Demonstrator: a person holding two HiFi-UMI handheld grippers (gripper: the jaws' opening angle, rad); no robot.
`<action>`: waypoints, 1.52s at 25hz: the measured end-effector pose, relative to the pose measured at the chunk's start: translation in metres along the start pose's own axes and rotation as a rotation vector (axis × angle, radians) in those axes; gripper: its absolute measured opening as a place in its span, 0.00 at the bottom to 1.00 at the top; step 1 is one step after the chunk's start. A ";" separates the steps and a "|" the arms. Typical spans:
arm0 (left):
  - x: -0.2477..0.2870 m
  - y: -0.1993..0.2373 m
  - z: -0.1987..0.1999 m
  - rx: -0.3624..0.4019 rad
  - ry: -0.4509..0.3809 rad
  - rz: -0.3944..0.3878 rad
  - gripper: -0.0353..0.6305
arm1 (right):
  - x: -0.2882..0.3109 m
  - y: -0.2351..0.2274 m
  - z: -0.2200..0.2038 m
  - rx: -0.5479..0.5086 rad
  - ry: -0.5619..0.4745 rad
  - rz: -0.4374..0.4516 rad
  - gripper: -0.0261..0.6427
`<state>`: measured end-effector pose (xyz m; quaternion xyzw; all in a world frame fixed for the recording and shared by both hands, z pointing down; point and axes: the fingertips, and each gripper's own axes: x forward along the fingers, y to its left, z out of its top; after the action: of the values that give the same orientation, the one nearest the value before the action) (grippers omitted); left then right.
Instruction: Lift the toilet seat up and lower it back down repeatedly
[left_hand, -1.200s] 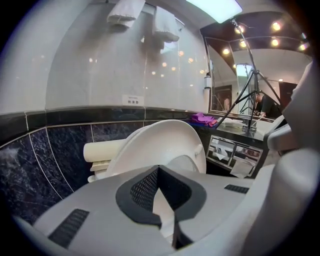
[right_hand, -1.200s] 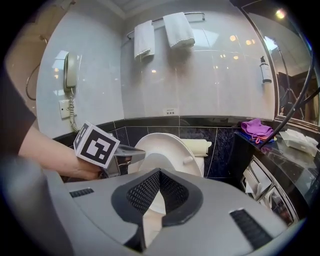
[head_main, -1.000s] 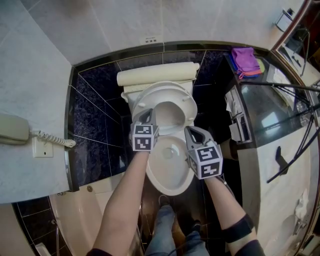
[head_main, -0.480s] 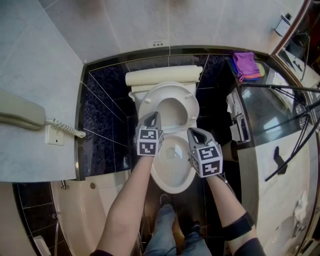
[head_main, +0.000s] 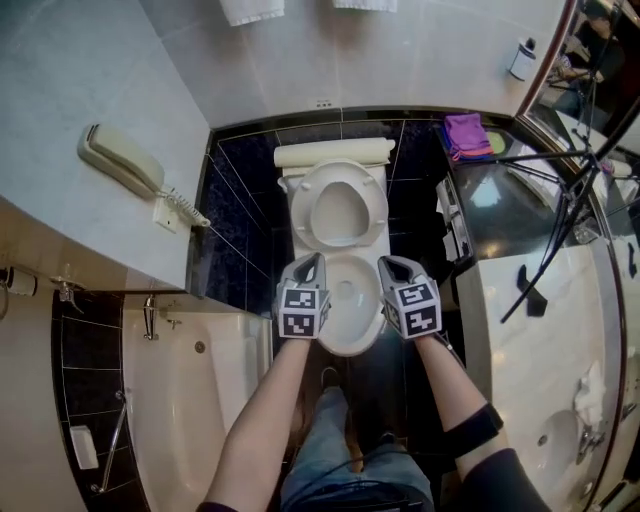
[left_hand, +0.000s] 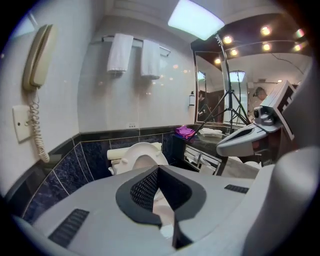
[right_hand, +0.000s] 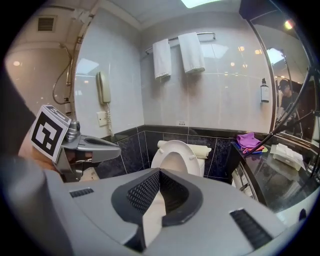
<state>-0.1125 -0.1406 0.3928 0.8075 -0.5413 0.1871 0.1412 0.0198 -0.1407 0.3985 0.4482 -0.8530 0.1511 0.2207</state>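
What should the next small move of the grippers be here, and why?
Probably bring the right gripper forward to the upper edge of the toilet seat, ready to tip it down. The seat stands raised against the tank. The right and left gripper hover beside the open bowl, fingers closed and holding nothing.

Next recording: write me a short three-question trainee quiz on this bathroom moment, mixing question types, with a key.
1. True or false: the toilet seat stands raised.
2. What does the right gripper hold? A) the seat rim B) a sponge C) nothing, its jaws are together
3. Fill in: the wall telephone hangs on the person's ___ side.

Key: 1 true; 2 C; 3 left.
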 end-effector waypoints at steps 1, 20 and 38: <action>-0.015 -0.010 0.001 0.002 0.000 0.001 0.03 | -0.015 0.003 -0.001 -0.009 -0.002 0.007 0.06; -0.187 -0.113 -0.027 0.009 -0.047 0.083 0.03 | -0.188 0.037 -0.050 -0.032 -0.025 0.062 0.06; -0.176 -0.099 -0.037 -0.003 -0.038 0.083 0.03 | -0.167 0.029 -0.045 -0.087 -0.012 0.033 0.07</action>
<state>-0.0869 0.0575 0.3433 0.7874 -0.5774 0.1765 0.1241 0.0905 0.0127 0.3497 0.4247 -0.8674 0.1146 0.2325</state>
